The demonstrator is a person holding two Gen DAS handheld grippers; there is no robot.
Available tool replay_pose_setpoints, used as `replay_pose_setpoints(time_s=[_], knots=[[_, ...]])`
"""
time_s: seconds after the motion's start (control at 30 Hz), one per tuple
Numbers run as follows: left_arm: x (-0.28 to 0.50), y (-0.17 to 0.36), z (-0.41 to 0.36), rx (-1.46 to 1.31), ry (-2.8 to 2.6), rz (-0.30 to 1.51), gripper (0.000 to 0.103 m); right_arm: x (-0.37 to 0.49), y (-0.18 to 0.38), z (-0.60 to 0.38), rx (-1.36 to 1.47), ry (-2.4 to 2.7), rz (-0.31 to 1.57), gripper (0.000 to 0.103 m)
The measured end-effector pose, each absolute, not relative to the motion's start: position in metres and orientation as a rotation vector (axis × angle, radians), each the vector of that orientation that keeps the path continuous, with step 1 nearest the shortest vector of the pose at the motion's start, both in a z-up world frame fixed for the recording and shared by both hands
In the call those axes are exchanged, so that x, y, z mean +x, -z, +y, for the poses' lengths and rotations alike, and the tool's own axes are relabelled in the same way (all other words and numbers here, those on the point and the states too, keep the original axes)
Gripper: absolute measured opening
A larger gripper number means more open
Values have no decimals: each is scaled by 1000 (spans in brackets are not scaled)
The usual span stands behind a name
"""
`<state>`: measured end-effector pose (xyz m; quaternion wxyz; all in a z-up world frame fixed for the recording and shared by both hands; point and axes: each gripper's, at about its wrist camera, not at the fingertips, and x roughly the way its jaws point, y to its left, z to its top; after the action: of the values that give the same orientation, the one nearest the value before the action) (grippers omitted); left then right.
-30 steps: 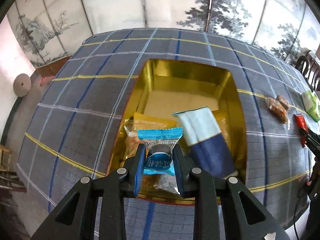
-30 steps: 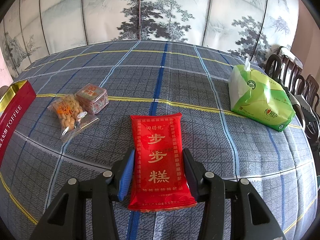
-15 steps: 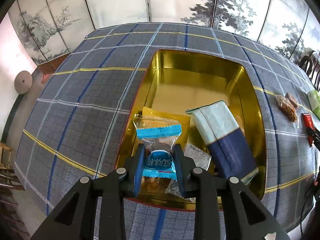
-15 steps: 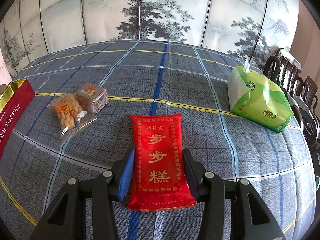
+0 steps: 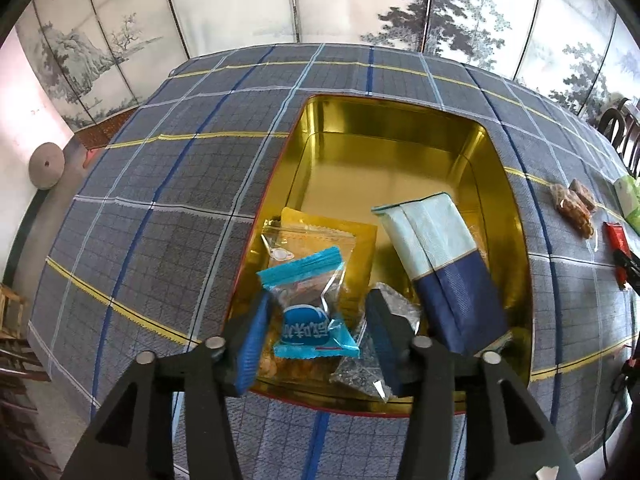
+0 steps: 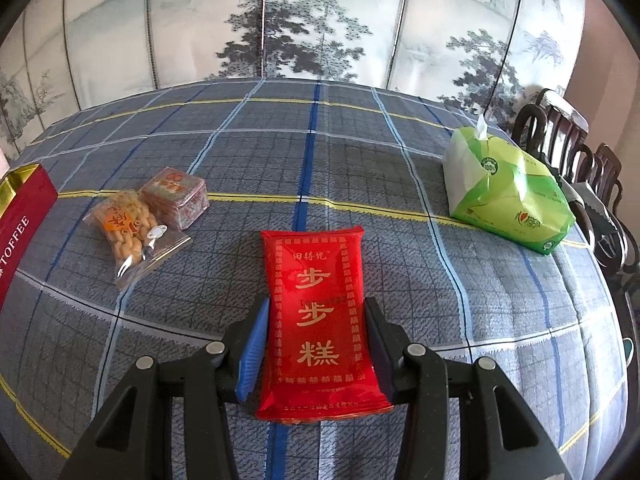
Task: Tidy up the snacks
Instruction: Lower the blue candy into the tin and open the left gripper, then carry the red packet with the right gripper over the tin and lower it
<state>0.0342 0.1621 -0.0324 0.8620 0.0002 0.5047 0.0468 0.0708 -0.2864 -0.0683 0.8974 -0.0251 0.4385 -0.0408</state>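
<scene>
A gold tin (image 5: 400, 148) with red outer walls sits on the plaid cloth. My left gripper (image 5: 318, 320) is open over the tin's near end; a small blue-and-clear snack packet (image 5: 310, 312) lies loose between the fingers, on other snacks. A blue-and-pale pouch (image 5: 444, 272) and a yellow packet (image 5: 344, 236) lie in the tin. My right gripper (image 6: 316, 320) is shut on a red snack pack (image 6: 318, 316) that lies on the cloth. A clear bag of twisted snacks (image 6: 126, 228) and a small red-printed pack (image 6: 176, 196) lie to the left.
A green tissue pack (image 6: 504, 196) stands at the right, with dark wooden chairs (image 6: 576, 152) beyond the table edge. The tin's red side marked TOFFEE (image 6: 20, 216) is at the far left of the right wrist view. A painted screen stands behind the table.
My left gripper has opened and let go of the blue packet, which now rests tilted in the tin. It moved further over the tin. The right gripper holds still.
</scene>
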Motion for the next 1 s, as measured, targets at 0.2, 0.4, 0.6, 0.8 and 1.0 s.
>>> replay_pose_setpoints(time_s=[0.2,0.4,0.6,0.8,1.0], knots=[[32,24,153,38,-85,1029,53,70,67,-280,-69,118,918,45],[27,17,152,31,-78,1004,63,67,66,-276,-68,146,929,45],[21,8,156,23,-85,976,78,63,64,-273,-65,164,927,45],[16,2,163,-10,-95,957,85,57,52,-265,-49,163,916,45],[10,-1,164,-20,-99,949,87,53,35,-242,-22,125,905,45]])
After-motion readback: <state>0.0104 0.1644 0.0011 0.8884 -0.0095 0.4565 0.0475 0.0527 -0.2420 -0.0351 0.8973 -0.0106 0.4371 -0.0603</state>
